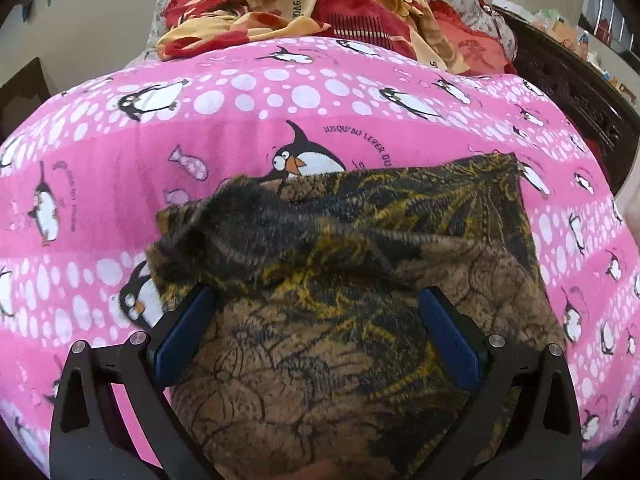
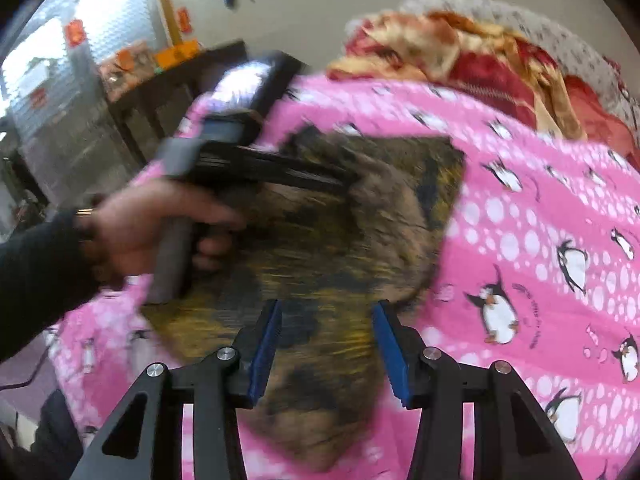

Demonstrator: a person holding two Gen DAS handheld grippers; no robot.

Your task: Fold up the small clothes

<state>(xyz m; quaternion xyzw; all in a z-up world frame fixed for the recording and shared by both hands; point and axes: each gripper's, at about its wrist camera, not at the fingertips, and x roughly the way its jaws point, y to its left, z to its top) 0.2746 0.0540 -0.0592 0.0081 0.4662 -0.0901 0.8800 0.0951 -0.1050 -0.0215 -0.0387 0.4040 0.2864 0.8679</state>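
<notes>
A small brown cloth with black and yellow print (image 1: 360,280) lies on the pink penguin blanket (image 1: 100,168). Its left part is rumpled and raised; its right edge lies flat. My left gripper (image 1: 316,296) is open just over the cloth, its blue pads wide apart with nothing between them. In the right wrist view the same cloth (image 2: 320,240) is blurred by motion. My right gripper (image 2: 326,308) is open above the cloth's near edge. The left gripper (image 2: 348,178), held in a hand, reaches over the cloth's far left side.
A heap of red and orange floral fabric (image 1: 304,8) lies at the far end of the blanket. Dark wooden furniture (image 1: 580,92) stands to the right. A dark table with clutter (image 2: 160,80) stands beyond the bed's left edge.
</notes>
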